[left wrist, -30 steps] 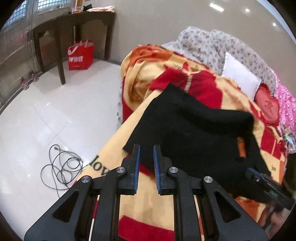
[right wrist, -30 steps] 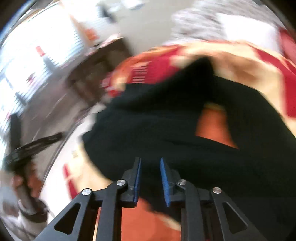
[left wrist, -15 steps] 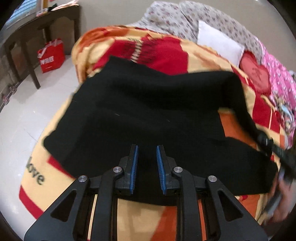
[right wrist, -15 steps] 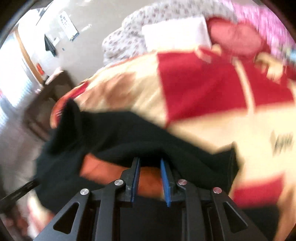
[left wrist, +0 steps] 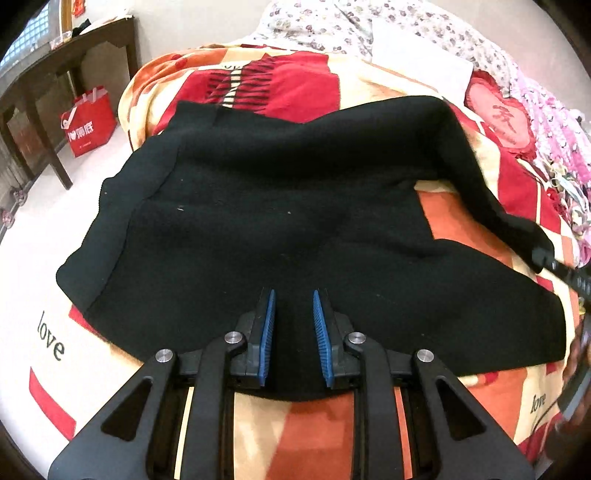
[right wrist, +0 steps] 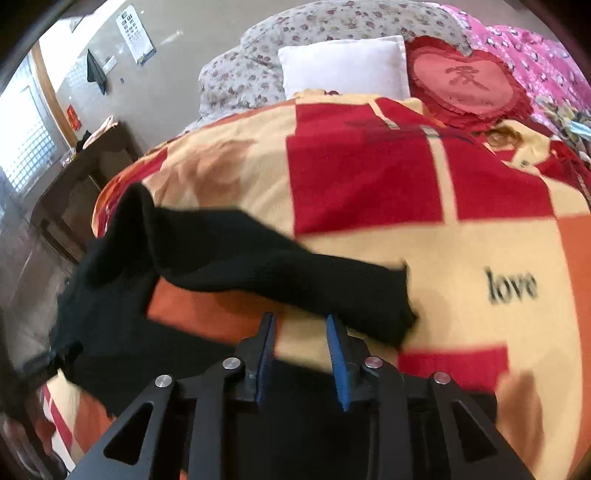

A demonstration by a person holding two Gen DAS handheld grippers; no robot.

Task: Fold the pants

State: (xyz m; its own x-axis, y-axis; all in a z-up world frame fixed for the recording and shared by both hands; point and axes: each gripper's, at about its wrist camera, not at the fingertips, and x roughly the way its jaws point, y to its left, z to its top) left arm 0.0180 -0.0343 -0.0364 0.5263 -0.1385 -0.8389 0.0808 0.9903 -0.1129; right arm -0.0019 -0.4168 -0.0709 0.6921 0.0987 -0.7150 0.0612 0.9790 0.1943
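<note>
Black pants (left wrist: 280, 221) lie spread on a red, orange and cream blanket (left wrist: 332, 435) on a bed. My left gripper (left wrist: 293, 321) hovers over the near edge of the pants with its jaws a little apart and nothing between them. My right gripper (right wrist: 301, 343) is open and empty above the blanket, just in front of one pant leg (right wrist: 295, 273) that runs across the right wrist view. The second leg lies under the right gripper's body, partly hidden. The right gripper also shows at the right edge of the left wrist view (left wrist: 565, 273).
A white pillow (right wrist: 347, 66), a red heart cushion (right wrist: 465, 81) and floral bedding (right wrist: 314, 26) lie at the head of the bed. A dark wooden table (left wrist: 55, 74) and a red shopping bag (left wrist: 88, 125) stand on the white floor to the left.
Both grippers have swung over the bed. The left one now sits over the near edge of the pants. The right one's jaws have opened wider and it now faces the pant leg.
</note>
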